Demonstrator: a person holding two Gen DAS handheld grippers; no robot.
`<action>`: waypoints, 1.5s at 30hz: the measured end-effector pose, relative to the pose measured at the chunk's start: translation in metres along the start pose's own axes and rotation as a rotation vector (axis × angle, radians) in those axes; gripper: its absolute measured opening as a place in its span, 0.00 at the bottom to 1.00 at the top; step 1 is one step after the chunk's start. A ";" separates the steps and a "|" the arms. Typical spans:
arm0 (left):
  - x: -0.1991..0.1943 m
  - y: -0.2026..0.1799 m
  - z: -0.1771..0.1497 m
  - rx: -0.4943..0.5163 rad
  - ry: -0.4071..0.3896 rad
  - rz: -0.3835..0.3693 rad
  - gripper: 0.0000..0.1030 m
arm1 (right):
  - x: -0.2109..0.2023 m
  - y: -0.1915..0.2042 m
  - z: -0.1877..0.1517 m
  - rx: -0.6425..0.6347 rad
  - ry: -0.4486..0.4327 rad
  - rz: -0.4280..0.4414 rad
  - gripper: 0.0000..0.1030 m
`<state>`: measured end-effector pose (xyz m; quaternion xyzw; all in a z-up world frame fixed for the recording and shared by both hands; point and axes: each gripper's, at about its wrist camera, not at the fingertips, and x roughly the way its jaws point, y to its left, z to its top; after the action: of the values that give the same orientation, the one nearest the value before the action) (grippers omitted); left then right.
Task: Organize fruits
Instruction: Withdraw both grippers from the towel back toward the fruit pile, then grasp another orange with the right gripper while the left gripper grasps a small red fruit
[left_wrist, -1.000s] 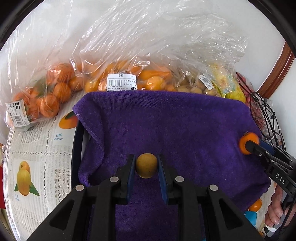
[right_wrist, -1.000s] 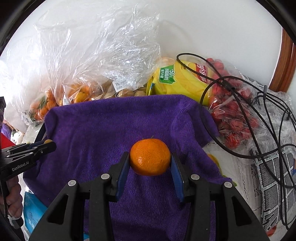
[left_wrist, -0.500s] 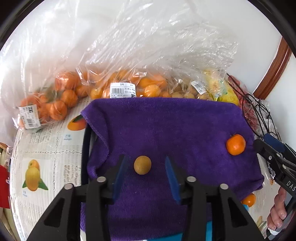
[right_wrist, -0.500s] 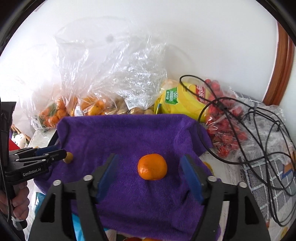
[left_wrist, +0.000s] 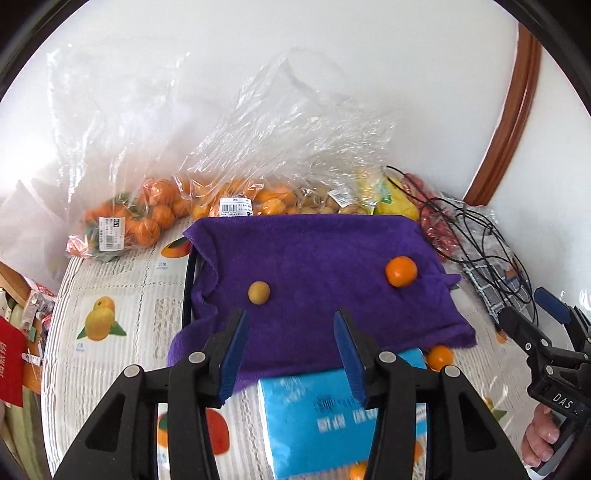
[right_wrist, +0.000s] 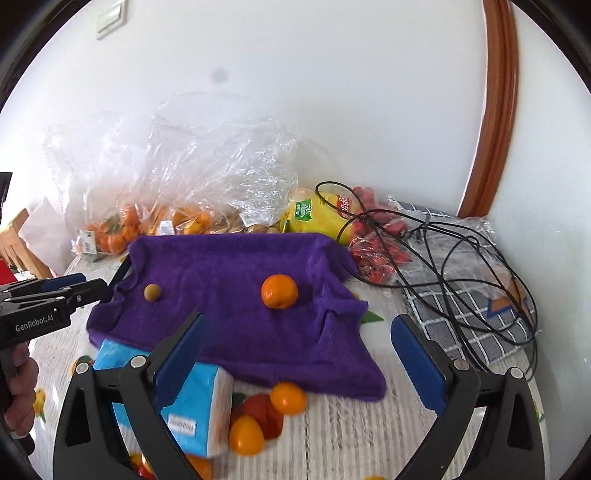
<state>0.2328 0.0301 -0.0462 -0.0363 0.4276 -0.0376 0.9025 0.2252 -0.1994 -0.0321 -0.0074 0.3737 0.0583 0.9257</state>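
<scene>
A purple towel (left_wrist: 325, 273) (right_wrist: 236, 295) lies spread over a raised base on the table. A small tan round fruit (left_wrist: 258, 292) (right_wrist: 151, 292) rests on its left part. An orange mandarin (left_wrist: 401, 271) (right_wrist: 279, 291) rests on its right part. My left gripper (left_wrist: 290, 350) is open and empty, pulled back in front of the towel; it also shows at the left of the right wrist view (right_wrist: 79, 288). My right gripper (right_wrist: 295, 347) is open and empty, back from the mandarin; it shows at the right of the left wrist view (left_wrist: 532, 314).
Clear bags of oranges (left_wrist: 140, 221) and small fruit (left_wrist: 258, 201) line the wall. A yellow bag (right_wrist: 317, 218), red fruit (right_wrist: 376, 254) and black cables (right_wrist: 461, 266) lie right. A blue tissue pack (left_wrist: 332, 413) and loose kumquats (right_wrist: 288, 398) sit by the towel's near edge.
Both grippers opened and let go of their fruits onto the towel, then drew back and up. The tan fruit and the mandarin now lie free on the towel.
</scene>
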 end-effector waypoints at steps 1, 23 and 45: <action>-0.005 -0.002 -0.005 0.000 -0.004 -0.003 0.44 | -0.006 0.000 -0.005 0.002 0.001 0.009 0.95; -0.041 0.011 -0.095 -0.057 0.032 0.004 0.45 | -0.008 -0.023 -0.112 0.075 0.173 0.075 0.66; -0.022 -0.014 -0.150 -0.015 0.121 -0.074 0.47 | -0.003 -0.024 -0.158 0.074 0.177 0.093 0.31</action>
<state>0.1021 0.0139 -0.1228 -0.0565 0.4801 -0.0696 0.8726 0.1166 -0.2330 -0.1445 0.0389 0.4561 0.0863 0.8849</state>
